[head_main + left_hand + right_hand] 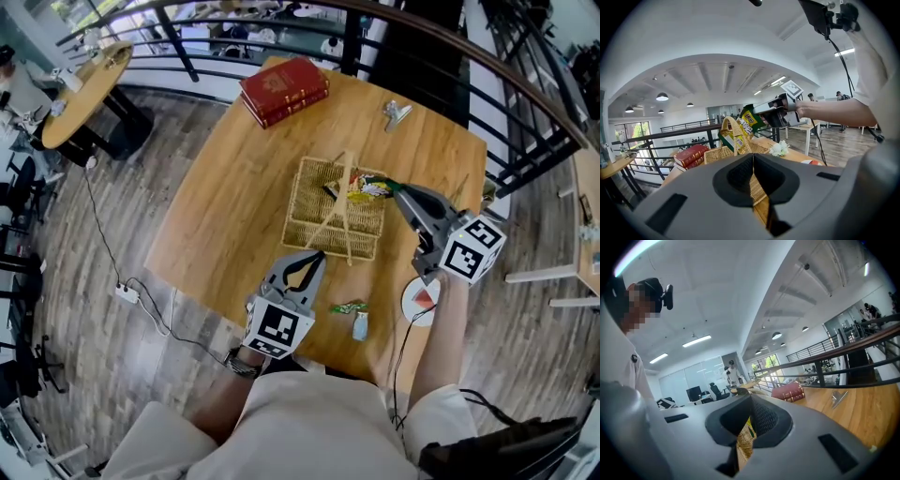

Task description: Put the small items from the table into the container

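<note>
The wicker basket (pixel 319 223) with its arched handle (pixel 343 202) stands mid-table. My right gripper (pixel 395 188) hovers over the basket's right side, shut on a green and yellow snack packet (pixel 367 187), which hangs above the basket in the left gripper view (pixel 749 121). My left gripper (pixel 317 255) is shut, its tips at the basket's near rim; whether it pinches the rim is unclear. A small green packet (pixel 348 307) and a pale blue sachet (pixel 361 326) lie on the table near the front edge, right of the left gripper.
Two red books (pixel 284 90) lie at the table's far edge and a metal clip (pixel 397 113) at the far right. A round white and red coaster (pixel 422 300) sits near the front right corner. Railings (pixel 525 141) run behind the table. A cable (pixel 131 291) trails on the floor at left.
</note>
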`<state>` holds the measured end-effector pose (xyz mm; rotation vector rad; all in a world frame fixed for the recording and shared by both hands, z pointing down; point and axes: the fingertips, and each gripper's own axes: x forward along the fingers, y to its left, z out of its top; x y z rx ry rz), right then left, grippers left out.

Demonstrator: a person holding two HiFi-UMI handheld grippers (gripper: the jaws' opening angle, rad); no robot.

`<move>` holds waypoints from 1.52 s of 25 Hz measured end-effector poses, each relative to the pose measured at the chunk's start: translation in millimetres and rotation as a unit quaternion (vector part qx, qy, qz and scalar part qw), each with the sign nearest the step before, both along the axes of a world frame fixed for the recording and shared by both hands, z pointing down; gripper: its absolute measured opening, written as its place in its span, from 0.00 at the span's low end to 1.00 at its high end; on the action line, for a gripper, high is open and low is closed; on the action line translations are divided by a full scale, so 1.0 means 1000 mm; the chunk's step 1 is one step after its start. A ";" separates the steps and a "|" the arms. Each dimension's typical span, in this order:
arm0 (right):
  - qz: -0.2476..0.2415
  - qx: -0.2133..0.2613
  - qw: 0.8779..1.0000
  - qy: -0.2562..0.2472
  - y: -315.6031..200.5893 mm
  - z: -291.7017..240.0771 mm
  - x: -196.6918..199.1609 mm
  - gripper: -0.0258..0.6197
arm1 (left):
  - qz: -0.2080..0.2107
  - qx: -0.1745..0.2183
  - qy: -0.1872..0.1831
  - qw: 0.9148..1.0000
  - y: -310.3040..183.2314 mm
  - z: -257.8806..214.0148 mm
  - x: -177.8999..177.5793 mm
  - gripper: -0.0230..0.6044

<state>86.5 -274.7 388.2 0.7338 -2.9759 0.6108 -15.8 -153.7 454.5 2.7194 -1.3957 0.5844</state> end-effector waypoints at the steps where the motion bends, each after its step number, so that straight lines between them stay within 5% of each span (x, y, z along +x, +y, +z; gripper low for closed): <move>1: -0.005 -0.005 1.000 -0.010 -0.001 0.002 -0.004 0.06 | -0.002 0.000 0.000 1.000 0.000 0.001 -0.001 0.05; 12: -0.022 -0.047 0.997 -0.052 -0.011 0.025 -0.033 0.06 | -0.019 -0.008 -0.002 1.000 0.004 0.006 -0.015 0.05; 26: 0.039 -0.014 0.996 0.080 -0.042 0.058 -0.029 0.07 | -0.026 -0.019 0.003 0.999 0.000 0.015 -0.020 0.05; 38: 0.040 -0.002 0.994 0.103 -0.038 0.057 -0.020 0.07 | -0.021 -0.019 0.007 1.000 -0.001 0.014 -0.015 0.05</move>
